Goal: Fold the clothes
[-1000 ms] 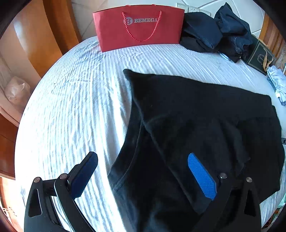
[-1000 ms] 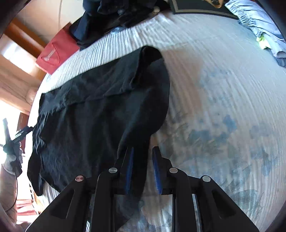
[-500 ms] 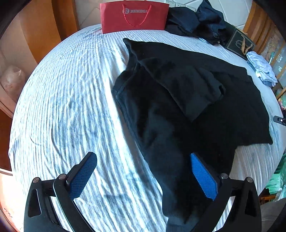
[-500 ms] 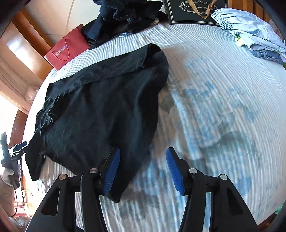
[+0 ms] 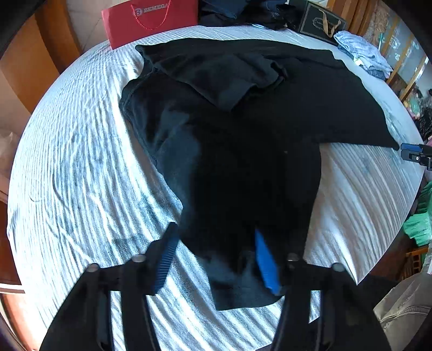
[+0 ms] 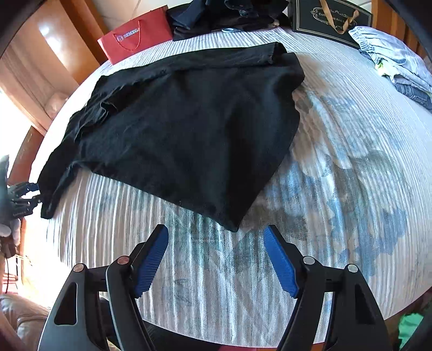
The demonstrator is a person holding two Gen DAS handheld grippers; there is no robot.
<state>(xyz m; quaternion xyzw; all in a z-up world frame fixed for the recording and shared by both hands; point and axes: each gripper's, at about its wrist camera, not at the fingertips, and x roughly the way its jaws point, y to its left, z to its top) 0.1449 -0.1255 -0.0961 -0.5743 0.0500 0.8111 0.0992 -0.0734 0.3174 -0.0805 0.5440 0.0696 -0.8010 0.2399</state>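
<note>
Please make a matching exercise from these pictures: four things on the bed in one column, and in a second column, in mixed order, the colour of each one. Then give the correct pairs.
Things:
1. paper bag with rope handles
2. spread-out shirt
3. gift box with gold border
4. folded clothes pile at the far right

Colours:
A. light blue
B. red
C. black, with a tan ribbon
D. plain black

Pairs: 1-B, 2-D, 3-C, 4-A
</note>
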